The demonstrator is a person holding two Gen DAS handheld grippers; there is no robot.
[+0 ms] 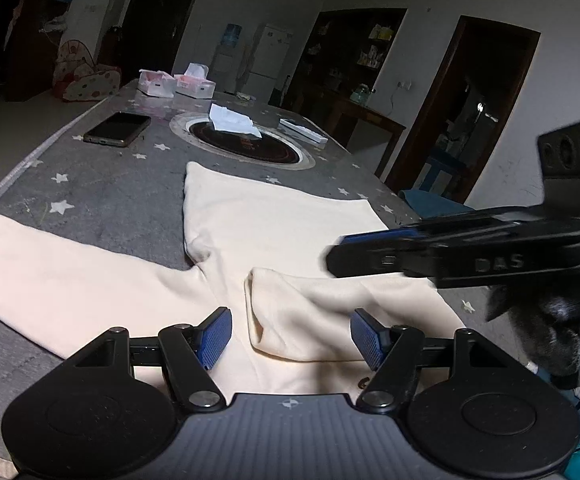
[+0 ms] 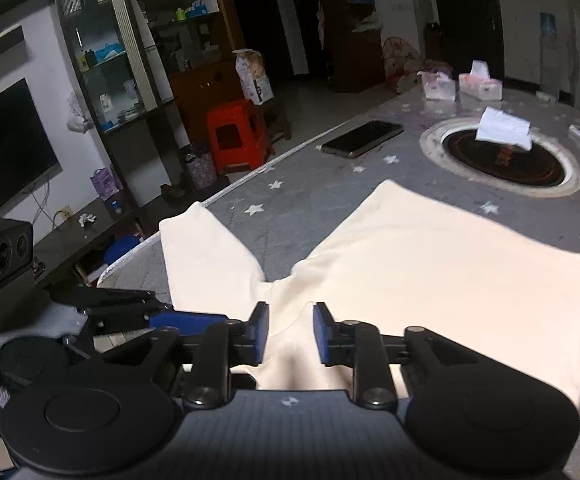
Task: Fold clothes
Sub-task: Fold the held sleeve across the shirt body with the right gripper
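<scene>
My left gripper has its jaws wide apart over a raised fold of the cream garment, pads clear of the cloth. My right gripper has its jaws narrowly parted, cloth between them, not pinched. The garment lies spread across the middle of the grey star-patterned table; a phone lies at upper left.
</scene>
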